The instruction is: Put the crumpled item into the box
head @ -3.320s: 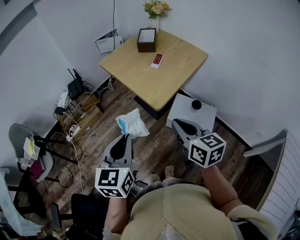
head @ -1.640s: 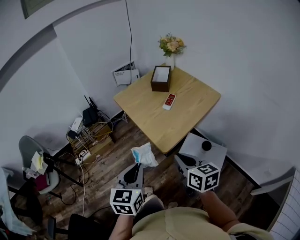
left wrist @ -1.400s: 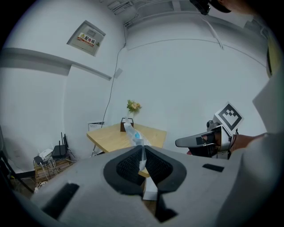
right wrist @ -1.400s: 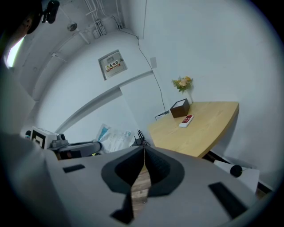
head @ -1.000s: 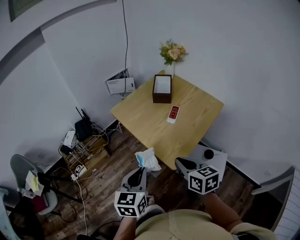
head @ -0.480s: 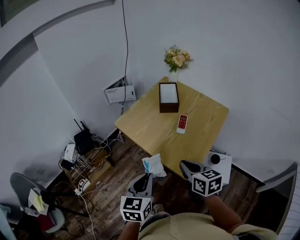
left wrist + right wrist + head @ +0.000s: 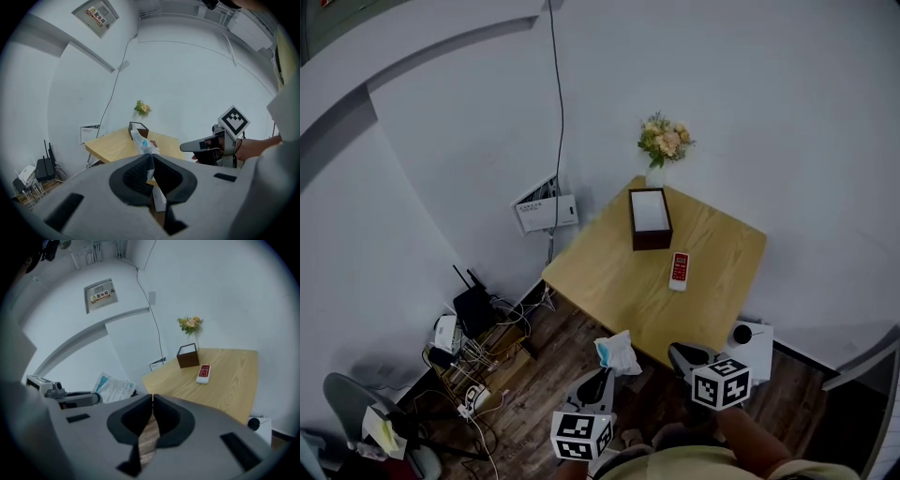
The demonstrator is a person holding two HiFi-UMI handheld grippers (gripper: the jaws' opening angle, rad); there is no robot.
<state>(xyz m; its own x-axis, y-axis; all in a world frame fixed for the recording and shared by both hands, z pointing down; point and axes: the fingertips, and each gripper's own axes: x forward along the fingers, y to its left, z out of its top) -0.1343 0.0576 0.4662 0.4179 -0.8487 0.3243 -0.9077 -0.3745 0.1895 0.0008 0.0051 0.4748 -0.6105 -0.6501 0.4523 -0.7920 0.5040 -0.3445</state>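
Observation:
A crumpled white and blue item [image 7: 617, 352] sticks up from my left gripper [image 7: 606, 373], which is shut on it, in the air above the wooden floor short of the table. In the left gripper view the item [image 7: 142, 142] rises from between the pads. The dark open-topped box [image 7: 650, 218] stands at the far side of the wooden table [image 7: 614, 281], also seen as a box [image 7: 188, 356] in the right gripper view. My right gripper [image 7: 681, 352] hovers near the table's near corner; its jaws [image 7: 152, 397] are shut with nothing between them.
A red and white remote [image 7: 679, 271] lies on the table near the box, and a vase of flowers [image 7: 666, 142] stands behind it. A white stool with a dark cup [image 7: 755, 337] sits by the table's right. A router and cables [image 7: 472, 314] clutter the floor at left.
The view has closed in on the table, and both grippers have come along towards its near edge. My left gripper has kept hold of the crumpled item; the right stays shut.

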